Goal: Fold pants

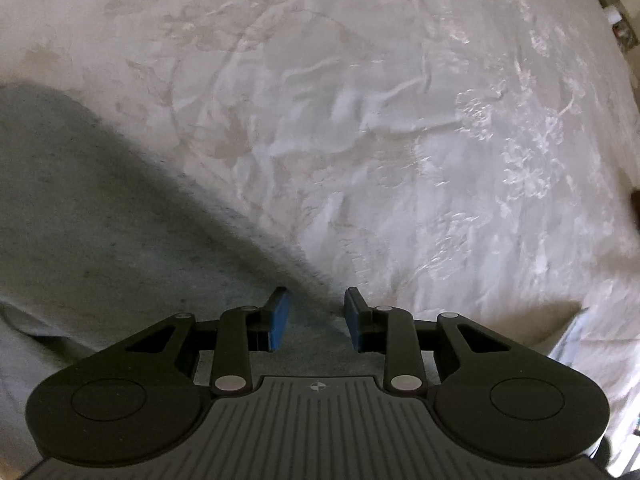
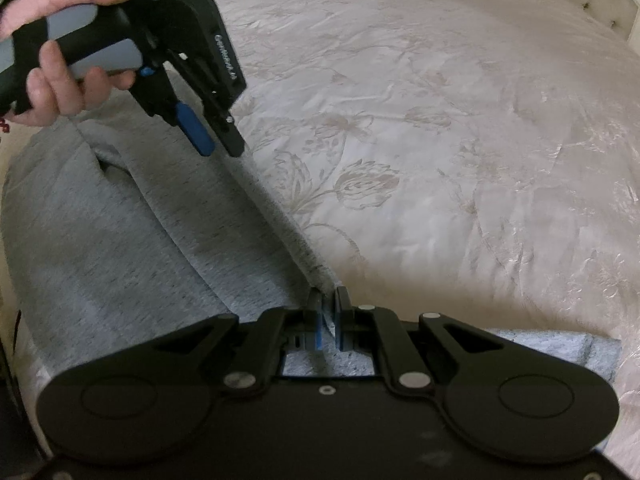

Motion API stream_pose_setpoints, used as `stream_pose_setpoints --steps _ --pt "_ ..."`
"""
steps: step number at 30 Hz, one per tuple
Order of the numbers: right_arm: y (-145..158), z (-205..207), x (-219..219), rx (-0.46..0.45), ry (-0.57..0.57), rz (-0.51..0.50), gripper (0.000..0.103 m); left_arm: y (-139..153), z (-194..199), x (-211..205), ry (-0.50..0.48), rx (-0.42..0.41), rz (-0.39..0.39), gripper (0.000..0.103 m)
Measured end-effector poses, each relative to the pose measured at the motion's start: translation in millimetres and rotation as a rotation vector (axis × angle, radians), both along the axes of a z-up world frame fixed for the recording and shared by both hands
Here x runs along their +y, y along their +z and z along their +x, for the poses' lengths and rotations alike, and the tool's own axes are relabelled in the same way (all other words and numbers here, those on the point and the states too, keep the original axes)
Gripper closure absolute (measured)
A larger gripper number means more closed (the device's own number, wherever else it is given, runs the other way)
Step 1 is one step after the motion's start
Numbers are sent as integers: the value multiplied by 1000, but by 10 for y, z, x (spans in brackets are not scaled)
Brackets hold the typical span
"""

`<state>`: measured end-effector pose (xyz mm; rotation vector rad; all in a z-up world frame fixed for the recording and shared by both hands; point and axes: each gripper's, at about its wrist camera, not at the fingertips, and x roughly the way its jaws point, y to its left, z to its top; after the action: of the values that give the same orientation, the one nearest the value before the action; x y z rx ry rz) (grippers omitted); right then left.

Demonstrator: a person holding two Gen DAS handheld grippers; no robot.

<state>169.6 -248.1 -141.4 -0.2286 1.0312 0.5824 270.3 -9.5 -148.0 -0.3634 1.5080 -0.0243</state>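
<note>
Right gripper (image 2: 328, 300) clamped on grey pants (image 2: 120, 240) edge at six o'clock; left gripper (image 1: 316, 316) parted, gripping nothing, over bedspread (image 1: 400, 120).

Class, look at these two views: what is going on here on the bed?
A person is folding grey pants on a bed with a pale floral bedspread, holding tongs in each hand. The right tongs are shut on the pants' edge. The left tongs, held by the left hand, stand part open over the same edge further along and grip nothing yet.
</note>
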Motion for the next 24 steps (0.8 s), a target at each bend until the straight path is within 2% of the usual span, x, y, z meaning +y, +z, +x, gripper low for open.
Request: stream_pose_setpoints --steps 3,10,11,12,15,20,24 --pt "-3 -1 6 3 6 -3 96 -11 51 -55 11 -9 -24 73" --pt "14 -2 8 0 -2 -3 96 -277 134 -193 -70 63 48 76" --pt "27 -8 2 -2 -8 0 96 -289 127 -209 -80 64 47 87" --pt "50 -19 -6 -5 -15 3 96 -268 110 -214 -85 58 41 92" --pt "156 -78 -23 -17 -47 23 96 -5 -38 -204 -86 -35 29 95" --pt "416 -356 -47 -39 -120 72 95 516 -585 -248 -198 -180 84 95" --pt "529 -694 -6 -37 -170 95 95 718 -1154 -122 -210 -224 85 95"
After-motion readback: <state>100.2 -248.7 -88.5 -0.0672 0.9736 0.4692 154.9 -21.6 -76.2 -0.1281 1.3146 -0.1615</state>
